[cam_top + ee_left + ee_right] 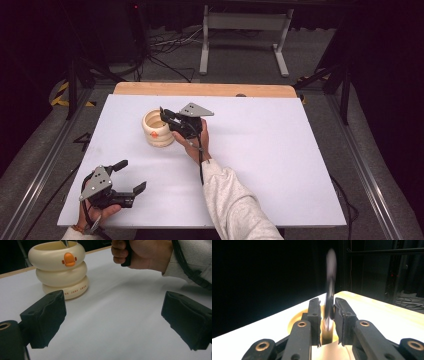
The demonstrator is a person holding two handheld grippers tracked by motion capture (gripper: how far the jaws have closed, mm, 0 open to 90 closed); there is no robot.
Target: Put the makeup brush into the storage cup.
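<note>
At the near left corner of the white table (260,165), the left gripper (131,176) rests in a hand just above the surface. Its jaws are spread wide with nothing between them, and in the left gripper view the bare white sheet runs on between the two black pads.

Farther in, near the middle of the table, a grey sleeve (235,200) reaches from the near edge up to the right gripper (164,116), which sits at the rim of a cream holder (156,131). The holder is shaped like three stacked rings, with an orange duck bill on the top ring and small lettering on the bottom one. It stands upright, left of centre and towards the far side.

In the right gripper view the jaws stand a narrow gap apart over the holder's mouth, with a thin, blurred utensil (330,282) upright between them. Whether the pads press on it cannot be told.

Beyond the white sheet a strip of bare wooden edge (205,90) shows. Behind it lies grey floor with loose cables (167,47) and a grey metal stand (245,35), and the rest of the room is dark.
</note>
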